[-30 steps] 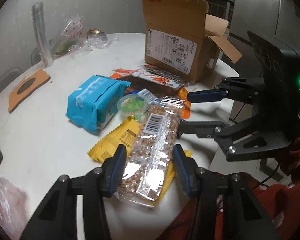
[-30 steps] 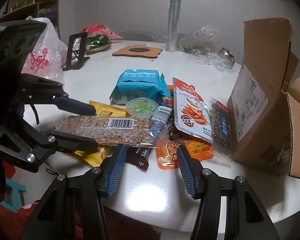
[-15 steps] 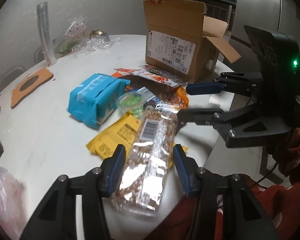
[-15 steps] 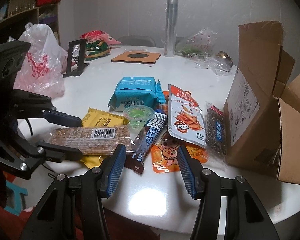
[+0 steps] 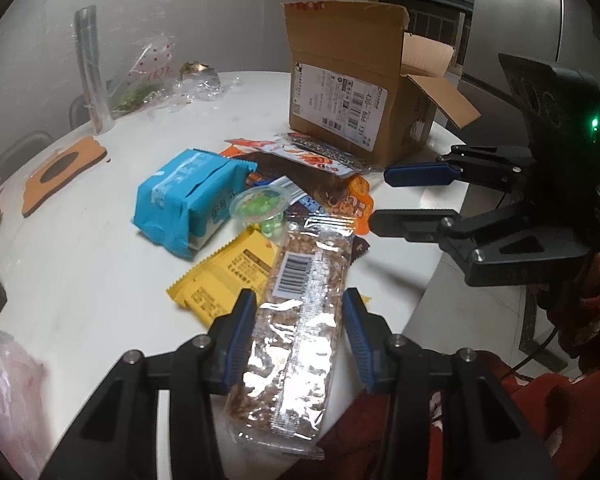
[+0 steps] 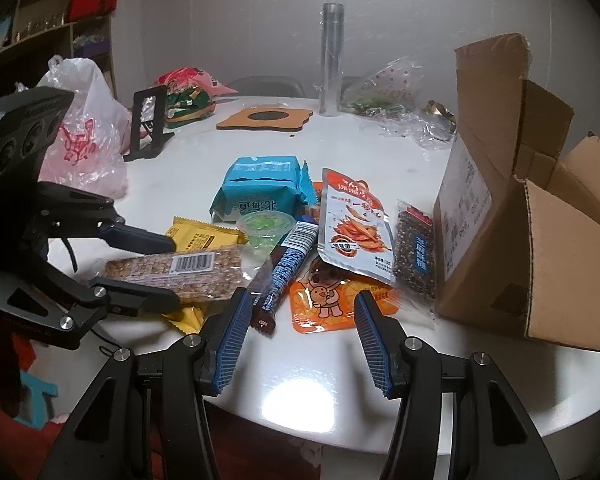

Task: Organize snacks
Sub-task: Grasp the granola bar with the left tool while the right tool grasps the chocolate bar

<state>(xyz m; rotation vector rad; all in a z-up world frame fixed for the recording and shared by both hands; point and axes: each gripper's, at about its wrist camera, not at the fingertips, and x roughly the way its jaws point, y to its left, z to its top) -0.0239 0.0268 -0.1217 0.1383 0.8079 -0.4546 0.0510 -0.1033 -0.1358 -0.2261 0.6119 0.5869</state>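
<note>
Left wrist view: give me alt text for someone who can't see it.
The left gripper is closing its jaws around a clear-wrapped nut bar at the white table's near edge. Behind lie a yellow packet, blue pack and open cardboard box; the right gripper hovers empty.

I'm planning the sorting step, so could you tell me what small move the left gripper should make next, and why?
Probably finish closing: the left gripper has the clear grain bar pack between its closing jaws, overhanging the table edge, while the right gripper is open and empty.
</note>
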